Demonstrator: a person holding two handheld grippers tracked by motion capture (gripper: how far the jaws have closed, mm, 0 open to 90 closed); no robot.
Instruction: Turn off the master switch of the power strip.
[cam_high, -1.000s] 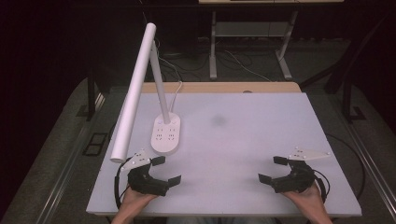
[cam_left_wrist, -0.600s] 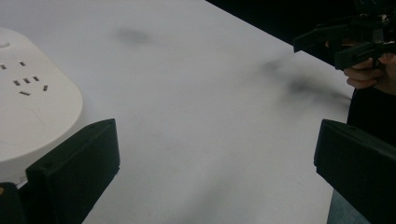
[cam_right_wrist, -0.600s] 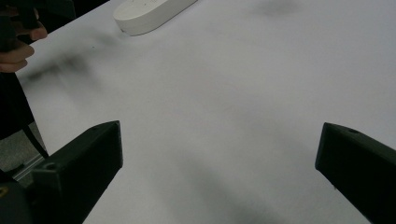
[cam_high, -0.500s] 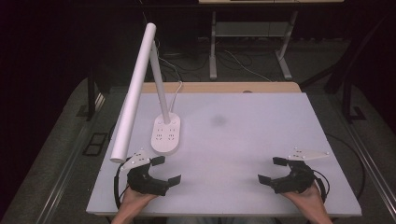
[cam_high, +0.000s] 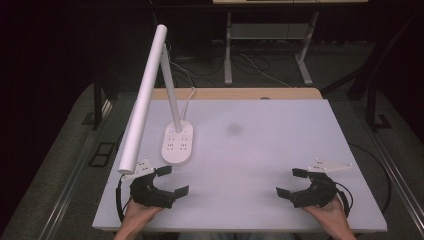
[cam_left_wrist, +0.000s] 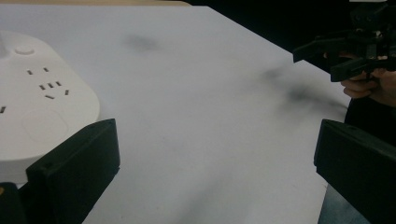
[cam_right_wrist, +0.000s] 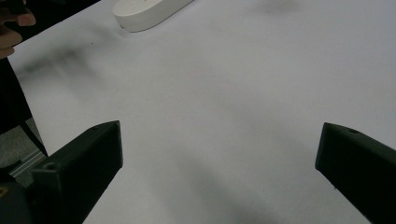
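— White lamp (cam_high: 150, 95) stands on the table (cam_high: 260, 145); where does its base sit?

— The lamp base (cam_high: 178, 145) rests left of the table's middle, with the long lamp head slanting from it out past the table's left edge. The left gripper (cam_high: 167, 180) lies just in front of the base, near the front edge, jaws spread wide and holding nothing.

— And the other?

— The right gripper (cam_high: 292, 182) sits well to the right of the base, also near the front edge, jaws wide apart and empty.

— Room to move?

— Bare tabletop runs right of the base to the far and right edges, marked by one faint grey smudge (cam_high: 233, 129).
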